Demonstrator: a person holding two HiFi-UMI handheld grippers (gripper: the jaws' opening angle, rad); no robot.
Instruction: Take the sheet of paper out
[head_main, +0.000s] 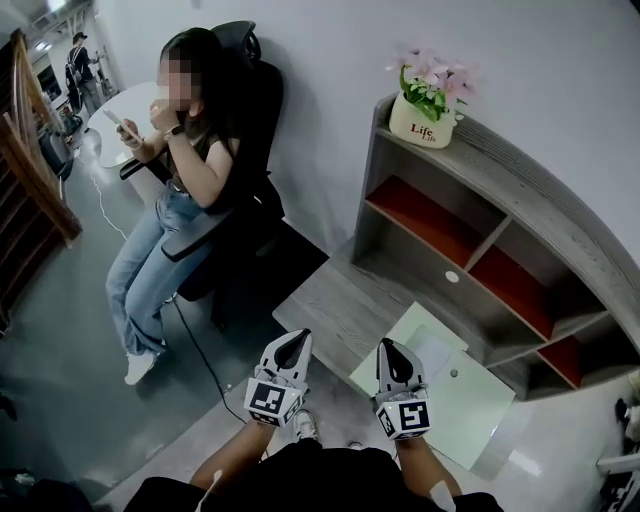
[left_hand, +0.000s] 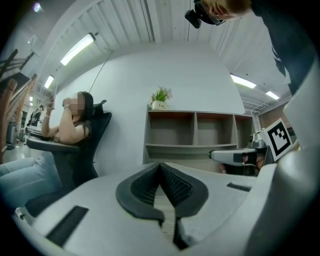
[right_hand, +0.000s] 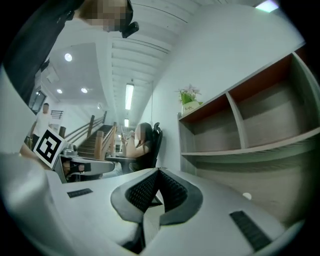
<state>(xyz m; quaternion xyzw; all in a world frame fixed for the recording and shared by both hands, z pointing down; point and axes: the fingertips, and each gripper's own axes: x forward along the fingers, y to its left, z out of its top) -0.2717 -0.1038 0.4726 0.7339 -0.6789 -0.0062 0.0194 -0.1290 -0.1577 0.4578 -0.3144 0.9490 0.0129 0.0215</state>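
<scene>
I hold both tongs level and pointed forward over the low grey worktop, side by side and near each other. I judge that I am only lining up on the job and have not reached for anything yet. The left tongs are pressed together at the tips with nothing between them. The right tongs are closed and empty as well, so I must part at least one pair before I can pinch anything. The sheet of paper lies flat just beyond and to the right of the right tongs. It lies on or inside a pale green folder at the worktop's near right corner, in front of the shelf unit; whether a cover lies over the sheet I cannot tell. Since it lies flat, an edge is the sensible place to grip, probably with the right tongs, while the left could steady the folder. A person sits in a chair well apart to the left, and a flower pot stands on top of the shelf unit, out of my way.
</scene>
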